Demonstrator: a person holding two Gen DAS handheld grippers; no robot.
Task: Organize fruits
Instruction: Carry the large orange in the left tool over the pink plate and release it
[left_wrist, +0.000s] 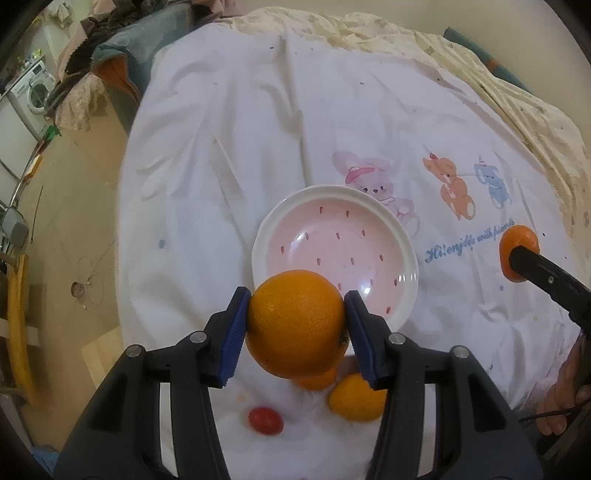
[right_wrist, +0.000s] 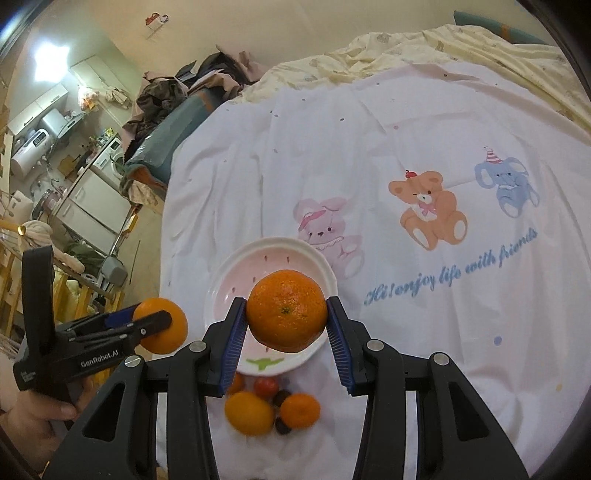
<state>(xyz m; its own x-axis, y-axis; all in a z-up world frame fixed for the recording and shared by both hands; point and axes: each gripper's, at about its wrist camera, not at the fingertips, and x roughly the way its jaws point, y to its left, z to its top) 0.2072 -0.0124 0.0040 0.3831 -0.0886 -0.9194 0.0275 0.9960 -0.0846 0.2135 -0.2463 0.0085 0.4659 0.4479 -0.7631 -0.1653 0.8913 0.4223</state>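
Note:
My left gripper (left_wrist: 297, 325) is shut on a large smooth orange (left_wrist: 295, 325), held in the air just in front of the near rim of a pink plate with a white rim (left_wrist: 332, 195). My right gripper (right_wrist: 286, 325) is shut on a dimpled mandarin (right_wrist: 286, 310), held above the same plate (right_wrist: 236, 258). Each gripper shows in the other's view: the right one with its mandarin (left_wrist: 517, 251) at the right, the left one with its orange (right_wrist: 162, 325) at the left. Loose fruit lies on the sheet near the plate: an orange (right_wrist: 249, 413), a mandarin (right_wrist: 300, 410) and a red tomato (left_wrist: 265, 421).
The plate sits on a white bed sheet (left_wrist: 240, 147) printed with cartoon animals. The bed's left edge drops to a tan floor (left_wrist: 74, 229). A pile of clothes (right_wrist: 177, 96) lies at the far left corner. A hand (right_wrist: 40, 417) holds the left gripper's handle.

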